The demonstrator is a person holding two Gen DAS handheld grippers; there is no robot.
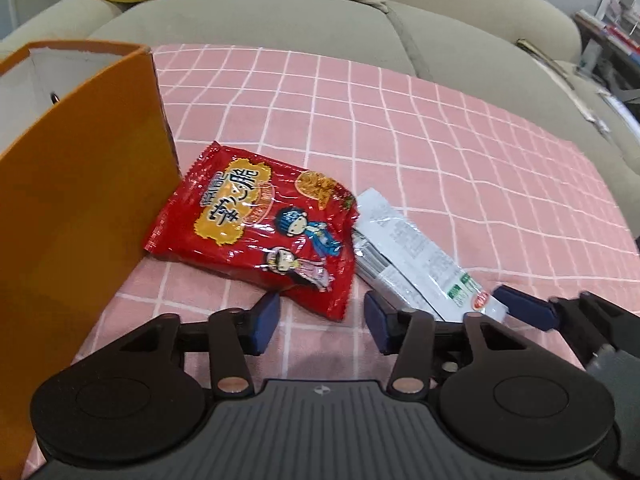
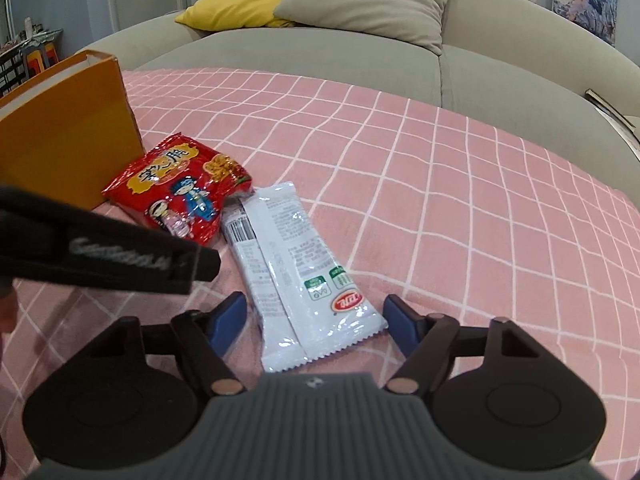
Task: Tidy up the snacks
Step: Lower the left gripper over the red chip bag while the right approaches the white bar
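1. On a pink checked cloth (image 1: 440, 128) spread before a grey sofa (image 1: 280, 20), the left wrist view showed a red packet (image 1: 260, 220) lying flat, one end just beside an orange box (image 1: 72, 184) standing at the left.
2. In that view the left gripper (image 1: 322, 314) pointed steeply down, its blue pads (image 1: 266, 318) partly apart, straddling the packet's near corner. The pads did not seem to press on it; nothing was held.
3. A white packet (image 1: 416, 256) lay just right of the red one, touching it. The right gripper's blue tip (image 1: 524, 308) showed at its near end.
4. In the right wrist view the white packet (image 2: 296, 264) lay lengthwise, its near end between the right gripper (image 2: 316, 320) pads, which stood fairly wide with cloth showing on each side. It was not gripped.
5. The red packet (image 2: 180, 192) lay farther off to the left, against the orange box (image 2: 68, 148). The left tool's black body (image 2: 104, 248) crossed the left side of the view.
6. Judged step: both hands were settling to pick up, one packet each, with neither yet lifted.
7. Judged next move: each gripper would need to pinch the thin crinkly edge squarely, lift, then carry to the box opening, which stood high on the left.
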